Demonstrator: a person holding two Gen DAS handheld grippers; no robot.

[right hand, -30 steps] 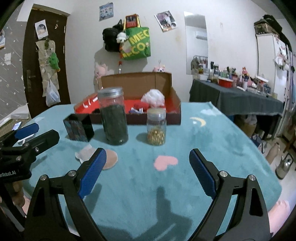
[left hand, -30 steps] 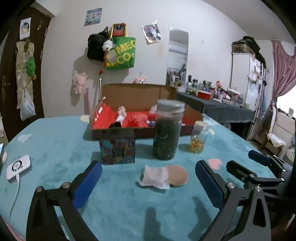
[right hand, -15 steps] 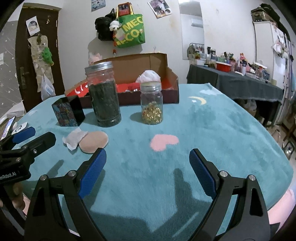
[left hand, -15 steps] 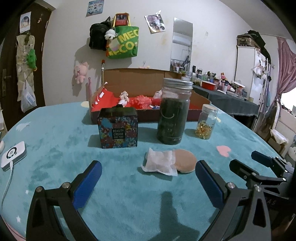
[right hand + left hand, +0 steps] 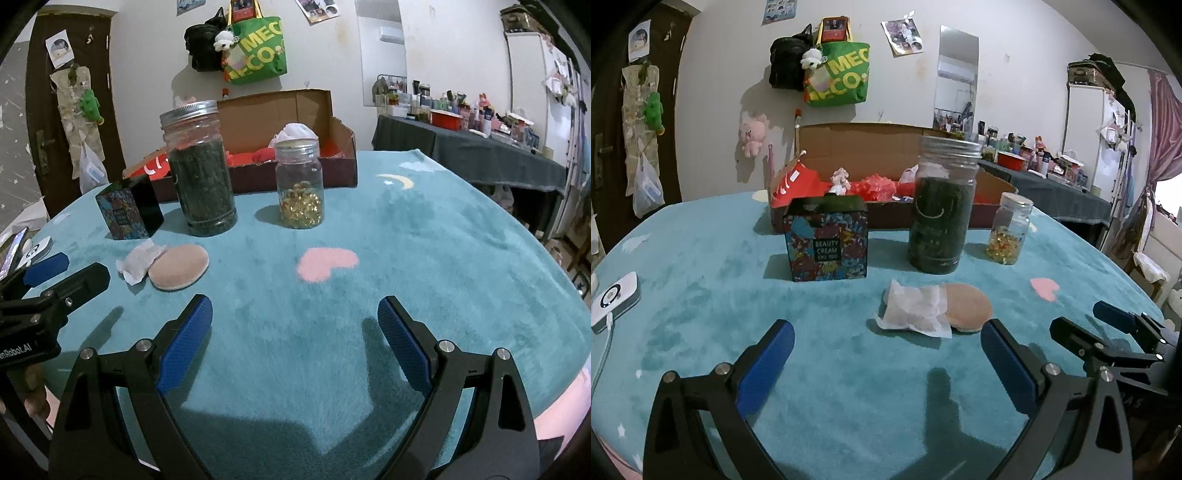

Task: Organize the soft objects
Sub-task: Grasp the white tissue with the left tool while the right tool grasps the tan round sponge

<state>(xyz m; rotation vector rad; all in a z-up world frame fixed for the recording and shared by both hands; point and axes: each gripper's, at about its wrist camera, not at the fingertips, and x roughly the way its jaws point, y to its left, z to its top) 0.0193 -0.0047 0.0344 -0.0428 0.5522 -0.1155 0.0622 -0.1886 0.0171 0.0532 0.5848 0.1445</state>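
A round tan powder puff [image 5: 967,305] lies on the teal table cover next to a white crumpled wrapper [image 5: 914,309]; both also show in the right wrist view, the puff [image 5: 179,266] and the wrapper [image 5: 138,259]. My left gripper [image 5: 886,354] is open and empty just short of them. My right gripper [image 5: 295,332] is open and empty over bare cover, to the right of the puff. An open cardboard box [image 5: 886,158] with red soft items stands at the back.
A colourful cream box [image 5: 827,243], a tall jar of dark leaves [image 5: 942,206] and a small jar of gold capsules [image 5: 1010,234] stand between the puff and the cardboard box. A white device with a cable [image 5: 615,297] lies at the left edge.
Both grippers have dropped lower and moved forward toward the table objects, which now look larger and nearer. Both stay open.
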